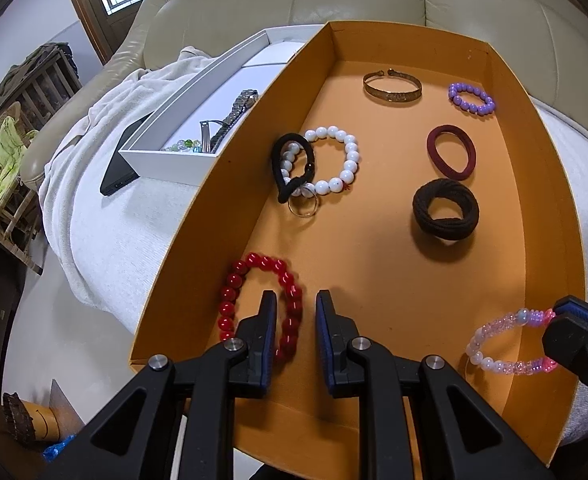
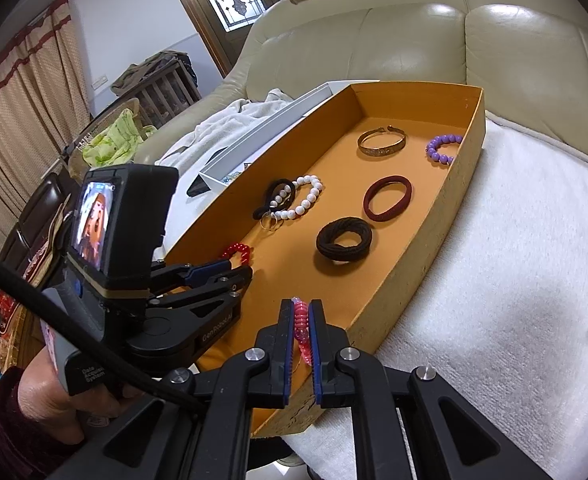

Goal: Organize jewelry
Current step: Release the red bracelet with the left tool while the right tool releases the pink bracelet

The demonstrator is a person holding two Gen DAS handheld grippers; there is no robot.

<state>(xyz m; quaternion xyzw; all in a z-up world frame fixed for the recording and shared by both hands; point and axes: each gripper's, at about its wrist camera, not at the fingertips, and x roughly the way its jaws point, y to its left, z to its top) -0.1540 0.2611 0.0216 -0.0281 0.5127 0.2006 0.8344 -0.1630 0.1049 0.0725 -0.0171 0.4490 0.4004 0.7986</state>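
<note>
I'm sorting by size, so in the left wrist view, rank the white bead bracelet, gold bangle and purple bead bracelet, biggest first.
1. White bead bracelet
2. Gold bangle
3. Purple bead bracelet
The white one lies nearer the camera, so its lead is partly perspective.

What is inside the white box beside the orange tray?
In the white box: a metal watch band, a hair clip and clear-green beads. Its near wall and the orange tray hide the rest.

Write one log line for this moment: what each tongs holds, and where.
right tongs: shut on pink bracelet | left tongs: open, one finger inside red bracelet | place: orange box
</note>
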